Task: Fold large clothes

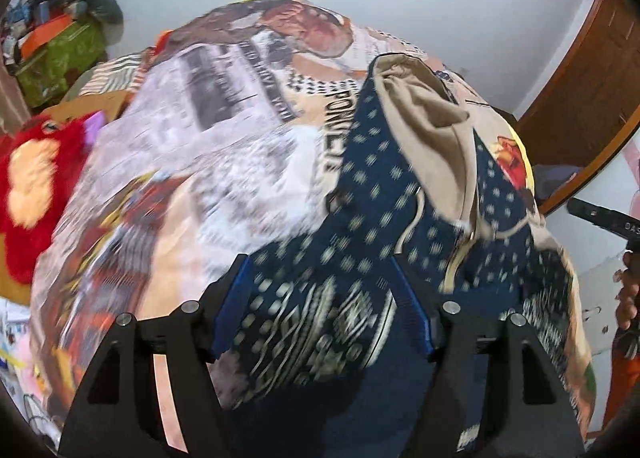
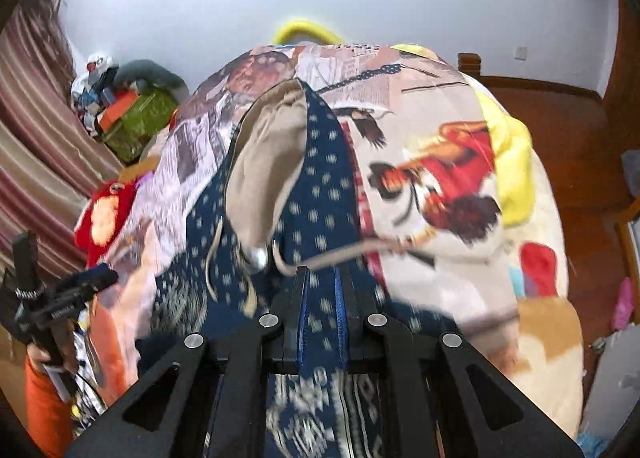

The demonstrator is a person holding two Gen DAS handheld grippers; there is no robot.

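Navy patterned hooded garment (image 2: 320, 194), tan-lined, pinched in right gripper (image 2: 322, 314); left gripper (image 1: 320, 298) spread around it. Folding barely begun.

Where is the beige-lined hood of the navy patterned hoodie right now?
In both wrist views the beige-lined hood lies at the far end of the navy patterned hoodie, on the printed bedspread, ahead of the right gripper.
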